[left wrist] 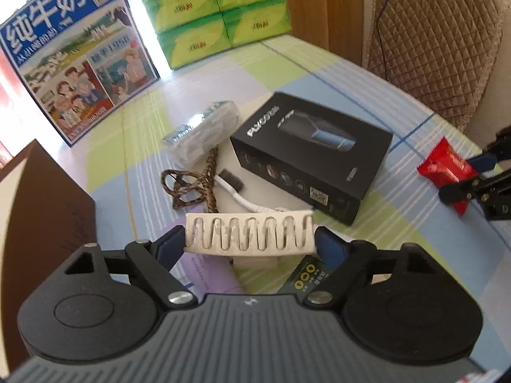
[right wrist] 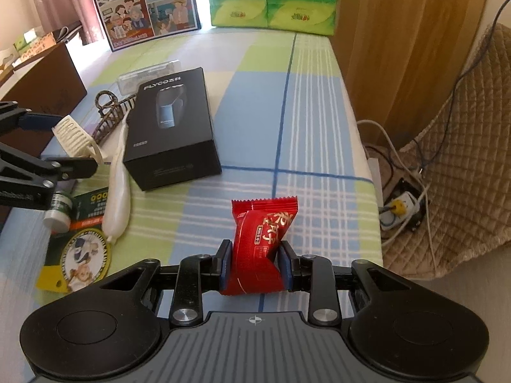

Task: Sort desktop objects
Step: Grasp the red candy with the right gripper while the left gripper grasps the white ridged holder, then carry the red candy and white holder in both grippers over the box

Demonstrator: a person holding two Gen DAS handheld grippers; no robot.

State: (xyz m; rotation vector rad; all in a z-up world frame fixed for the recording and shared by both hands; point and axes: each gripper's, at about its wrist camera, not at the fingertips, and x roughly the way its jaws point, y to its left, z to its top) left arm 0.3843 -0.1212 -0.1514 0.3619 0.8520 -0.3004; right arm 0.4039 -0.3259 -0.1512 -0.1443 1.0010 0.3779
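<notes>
Gripping a red snack packet [right wrist: 260, 245], the right hand-held gripper [right wrist: 255, 266] has both pads pressed on the packet's lower half, with the sealed top edge standing up past the fingertips. The packet looks lifted clear of the table [right wrist: 313, 102]; contact underneath cannot be judged. In the left wrist view the same packet [left wrist: 445, 167] appears at the far right, pinched by the right hand-held gripper [left wrist: 469, 175].

Left hand-held gripper [left wrist: 250, 244]: jaws wide, spanning a white comb-like clip [left wrist: 249, 233] end to end. Both blue pads touch its ends, so it reads as grasped. From the right wrist view the clip [right wrist: 72, 137] sits between the left fingers, near the table's left side.

Other items on the checked cloth:
- black shaver box [right wrist: 174, 124] flat, centre-left, long axis running away from the camera
- clear plastic case [left wrist: 201, 132] just beyond the box's far left corner
- braided brown cord [left wrist: 191, 185] beside the box, left
- white brush [right wrist: 118, 185] lying along the box's left edge, touching or nearly so
- small white-capped bottle [right wrist: 60, 210] on its side, left of the brush
- round picture tag [right wrist: 84, 257] near the front left edge

Back of table: milk carton box [left wrist: 70, 60] and stacked green tissue packs [left wrist: 220, 16], both upright.
</notes>
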